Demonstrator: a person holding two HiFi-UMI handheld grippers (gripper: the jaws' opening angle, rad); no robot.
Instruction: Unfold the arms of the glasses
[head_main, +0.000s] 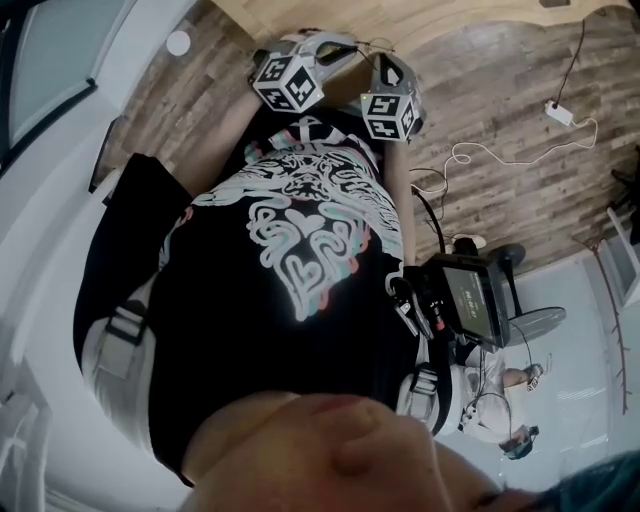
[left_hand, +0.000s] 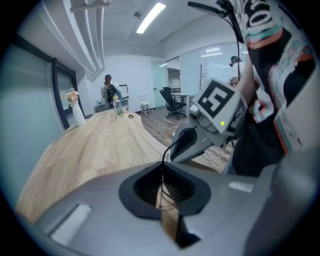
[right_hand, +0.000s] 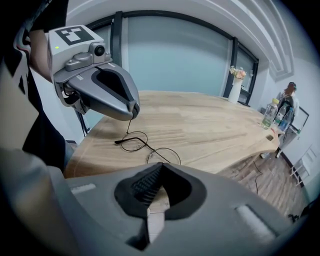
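Thin black round wire glasses (right_hand: 145, 146) hang just above the wooden table (right_hand: 210, 125), near its edge. My left gripper (right_hand: 132, 114) is shut on one thin arm, which rises from the left lens to its tip. The other arm lies folded across the lenses, its dark end (right_hand: 118, 142) free at the left. My right gripper (right_hand: 159, 167) looks shut; the frame runs down behind its tip, so the contact is hidden. In the left gripper view the wire arm (left_hand: 160, 187) sits between the shut jaws of my left gripper (left_hand: 161, 172), with my right gripper (left_hand: 172, 150) just beyond. In the head view both grippers (head_main: 300, 70) (head_main: 392, 100) sit close together above the person's torso; the glasses do not show.
A white vase of flowers (right_hand: 235, 87) and bottles (right_hand: 272, 112) stand at the table's far end, where a person (left_hand: 107, 90) stands. An office chair (left_hand: 172, 102) is beyond. White cables (head_main: 470, 150) lie on the wood floor.
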